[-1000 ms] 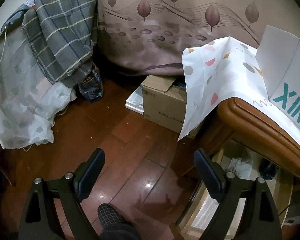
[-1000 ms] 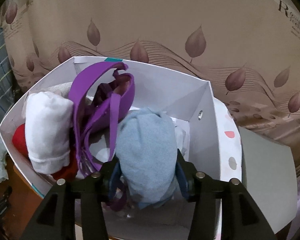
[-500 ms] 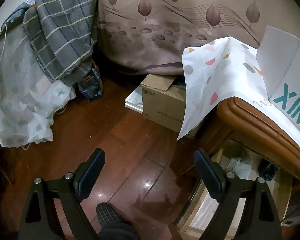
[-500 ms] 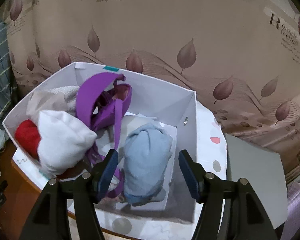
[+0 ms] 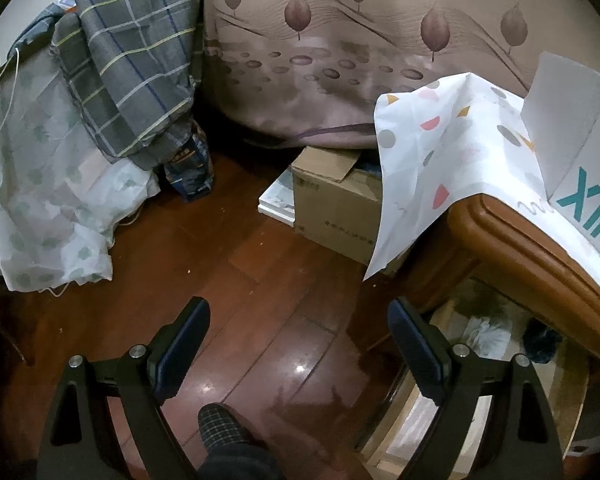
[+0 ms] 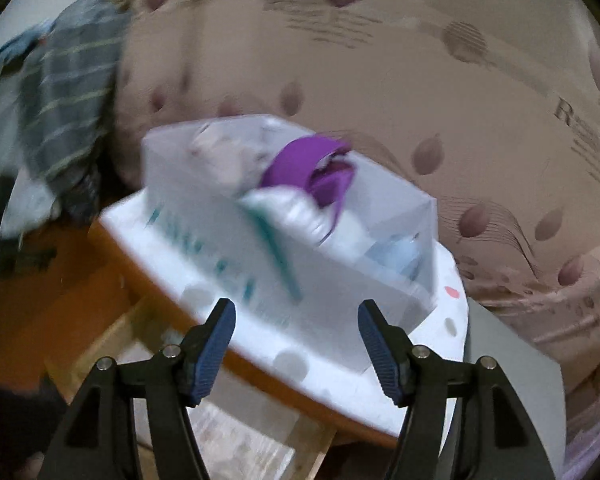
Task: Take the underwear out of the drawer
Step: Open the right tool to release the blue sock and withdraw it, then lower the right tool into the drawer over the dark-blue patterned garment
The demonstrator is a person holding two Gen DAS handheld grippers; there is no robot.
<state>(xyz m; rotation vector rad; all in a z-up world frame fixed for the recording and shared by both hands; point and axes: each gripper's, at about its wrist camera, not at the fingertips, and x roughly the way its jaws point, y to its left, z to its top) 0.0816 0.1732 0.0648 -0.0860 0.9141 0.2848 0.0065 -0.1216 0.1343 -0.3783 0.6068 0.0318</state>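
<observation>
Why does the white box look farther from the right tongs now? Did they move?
Yes. The right tongs pulled back from the white box and now hang empty past the table edge.

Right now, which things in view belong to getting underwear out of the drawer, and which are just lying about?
Belongs to the job:
open drawer under the table
white box on the table
light blue roll in it
purple garment in it
right gripper, jaws empty

Lying about:
plaid cloth
cardboard carton
dotted tablecloth
</observation>
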